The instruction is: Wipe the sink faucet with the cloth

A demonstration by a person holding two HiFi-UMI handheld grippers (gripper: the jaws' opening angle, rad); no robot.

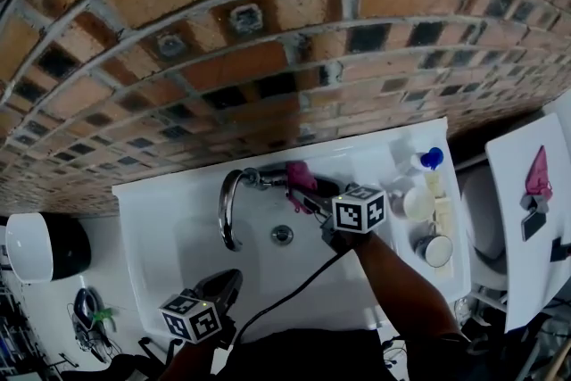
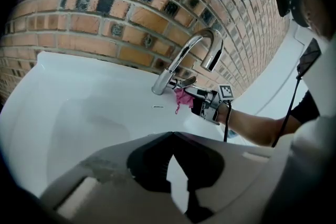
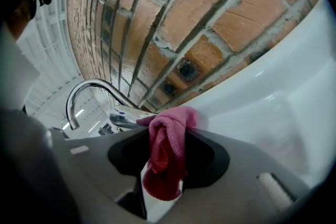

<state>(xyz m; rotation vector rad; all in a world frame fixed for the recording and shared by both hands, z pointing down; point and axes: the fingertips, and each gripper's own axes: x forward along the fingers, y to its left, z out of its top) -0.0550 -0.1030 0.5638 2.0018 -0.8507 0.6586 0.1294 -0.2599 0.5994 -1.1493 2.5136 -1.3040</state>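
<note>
While my left claw [image 1: 223, 284] hangs low over the front edge of the sink [image 1: 161, 232], jaws drawn together on nothing, the work sits further right. The chrome faucet [image 1: 230, 208] arches over the basin from its base on the back ledge, with its lever [image 3: 125, 116] sticking out sideways. The pink cloth [image 3: 167, 157] is bunched against that lever and the base, touching them as far as I can judge. My right claw [image 1: 310, 194] is clamped on the cloth, which is pinched in a thick fold between the 2 jaws with a loose tail drooping below. Further right, a blue-capped bottle [image 1: 429, 160] and some small containers [image 1: 436, 250] crowd the ledge.

My main worry is the lever: pushing the cloth along it could tip it and start the water. The spout looks slick and round, so a hard drag may tug the fold out of the jaws. The cable [image 1: 294, 294] from the right claw crosses the basin, and a wide sweep of the forearm could knock the items on the ledge.
</note>
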